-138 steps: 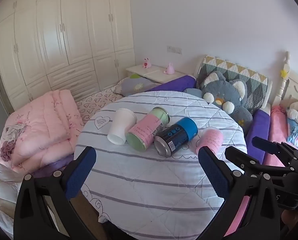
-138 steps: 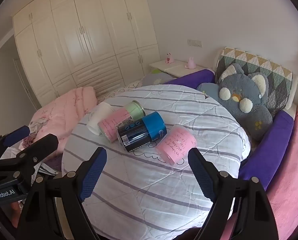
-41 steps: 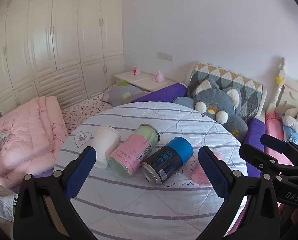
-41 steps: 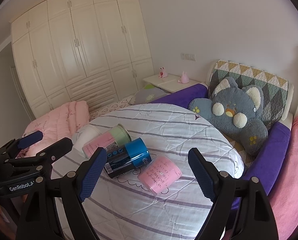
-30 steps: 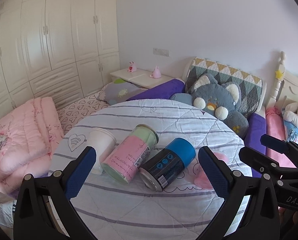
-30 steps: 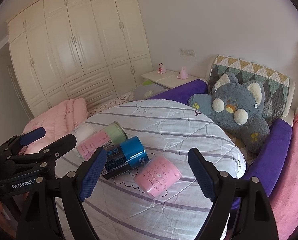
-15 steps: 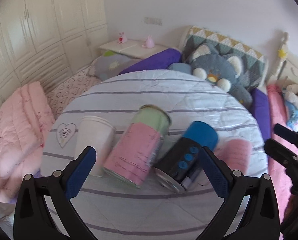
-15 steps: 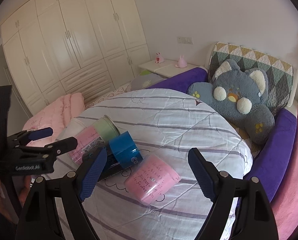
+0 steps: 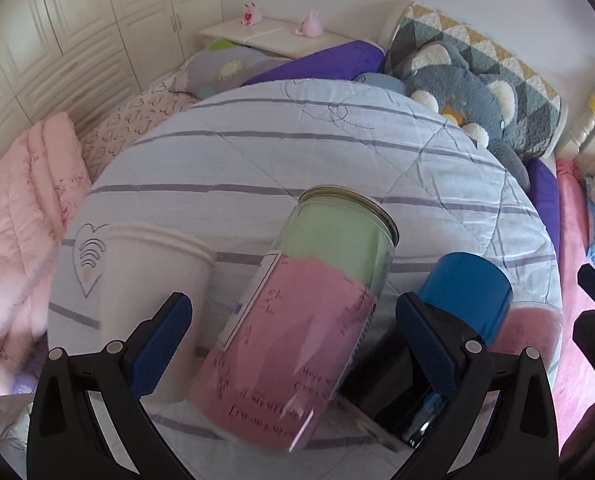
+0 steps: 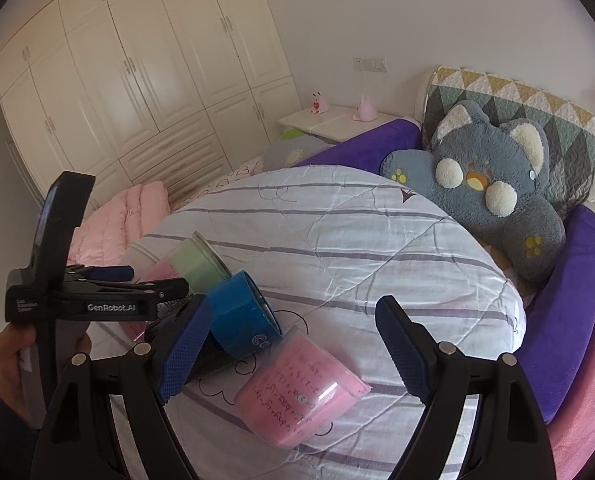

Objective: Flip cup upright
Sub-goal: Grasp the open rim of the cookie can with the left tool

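Observation:
Several cups lie on the round striped table [image 9: 337,152]. A tall pink and green cup [image 9: 297,328] lies on its side between the open fingers of my left gripper [image 9: 293,332]. A white cup [image 9: 153,276] stands rim-down to its left. A blue cup [image 9: 457,300] lies on its side to the right; it also shows in the right wrist view [image 10: 237,312]. A small pink cup [image 10: 301,396] lies on its side in front of my open, empty right gripper [image 10: 289,344]. The left gripper [image 10: 97,300] shows there around the pink and green cup [image 10: 193,264].
A grey plush bear [image 10: 493,184] and purple bolster [image 10: 557,304] lie behind and right of the table. A folded pink quilt [image 9: 21,208] lies left. A white wardrobe [image 10: 137,80] and a nightstand [image 10: 337,120] stand at the back.
My left gripper has moved forward and down until its open fingers straddle the pink and green cup. My right gripper has moved closer to the small pink cup.

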Demonstrator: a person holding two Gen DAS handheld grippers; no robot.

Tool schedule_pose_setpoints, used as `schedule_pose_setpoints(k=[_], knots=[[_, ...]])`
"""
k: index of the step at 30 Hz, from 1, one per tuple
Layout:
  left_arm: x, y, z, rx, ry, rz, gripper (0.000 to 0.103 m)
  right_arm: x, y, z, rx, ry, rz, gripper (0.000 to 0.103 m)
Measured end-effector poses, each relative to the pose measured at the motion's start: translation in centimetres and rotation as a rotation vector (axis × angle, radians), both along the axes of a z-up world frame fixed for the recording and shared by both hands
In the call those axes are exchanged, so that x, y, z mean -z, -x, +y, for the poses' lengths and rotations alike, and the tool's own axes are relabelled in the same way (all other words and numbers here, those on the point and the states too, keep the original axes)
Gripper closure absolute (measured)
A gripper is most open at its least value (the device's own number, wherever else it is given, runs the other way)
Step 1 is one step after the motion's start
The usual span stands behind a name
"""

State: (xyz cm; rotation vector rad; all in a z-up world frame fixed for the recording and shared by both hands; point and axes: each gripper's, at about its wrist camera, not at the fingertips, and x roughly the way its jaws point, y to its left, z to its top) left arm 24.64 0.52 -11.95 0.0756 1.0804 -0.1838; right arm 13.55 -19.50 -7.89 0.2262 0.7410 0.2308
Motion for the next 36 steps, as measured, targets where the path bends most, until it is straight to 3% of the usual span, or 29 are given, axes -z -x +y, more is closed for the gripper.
schedule_pose_setpoints(k=[7,11,18,36], knots=[[1.7,-1.3,-0.2,0.000,-0.001,0.044,0.004,0.9,-1.2,0.4,-0.014,-0.012,0.020,0.019],[1.9,-1.6,-0.4,-0.010,0.013,0.047,0.022,1.4,-1.5,0.7,-0.021,-0.015,0.031,0.019],[1.5,-1.5,0.1,-0.046,-0.003,0.038,0.024,1.3,-1.6,1.1,-0.028,-0.019,0.031,0.019],[-5.6,3.9,2.5,-0.138,0.013,-0.102,0.029,-0.6,0.2,2.9,-0.052,0.000,-0.003,0.019]])
